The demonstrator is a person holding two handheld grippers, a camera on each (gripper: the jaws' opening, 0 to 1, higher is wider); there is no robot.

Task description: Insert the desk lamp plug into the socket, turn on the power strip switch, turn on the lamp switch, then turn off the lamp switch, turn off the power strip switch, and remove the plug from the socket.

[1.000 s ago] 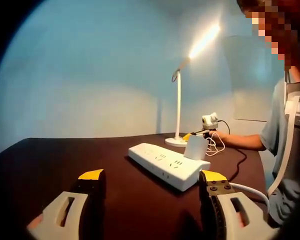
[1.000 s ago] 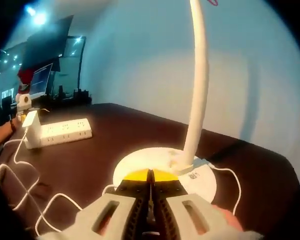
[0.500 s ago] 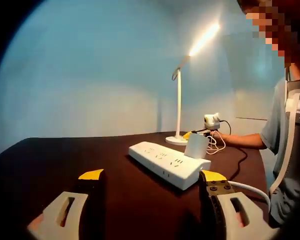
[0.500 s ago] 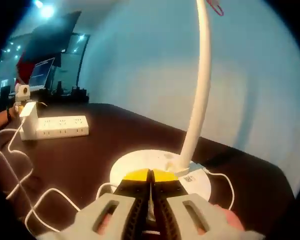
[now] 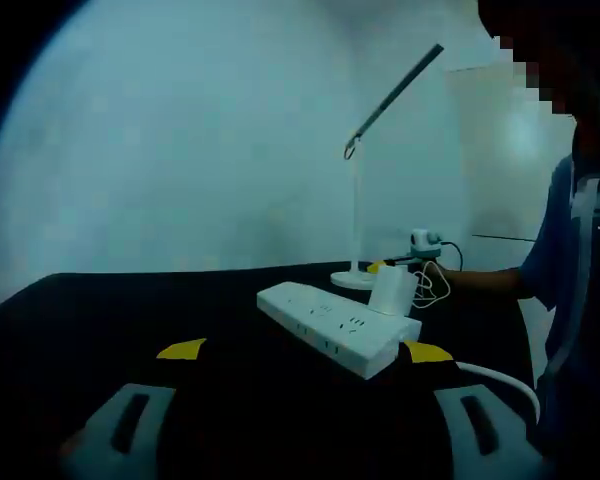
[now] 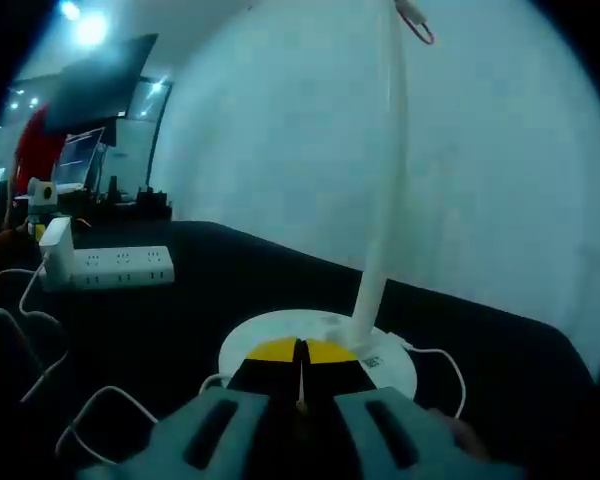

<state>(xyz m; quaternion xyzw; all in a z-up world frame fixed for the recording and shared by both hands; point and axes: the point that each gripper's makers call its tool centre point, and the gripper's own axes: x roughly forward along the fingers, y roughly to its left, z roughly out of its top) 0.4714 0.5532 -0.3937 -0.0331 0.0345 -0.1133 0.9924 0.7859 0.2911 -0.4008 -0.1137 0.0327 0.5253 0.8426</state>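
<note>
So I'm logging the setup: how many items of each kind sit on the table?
Desk lamp: 1
Power strip: 1
Plug adapter: 1
White cord: 1
Total: 4

dark table (image 5: 130, 310), pale wall (image 5: 180, 150), monitor (image 6: 80, 155)

Looks like an office or lab. Dark worktop (image 6: 160, 320) against a plain pale wall (image 6: 280, 150), monitors (image 6: 80, 155) and ceiling lights (image 6: 88, 28) behind.
</note>
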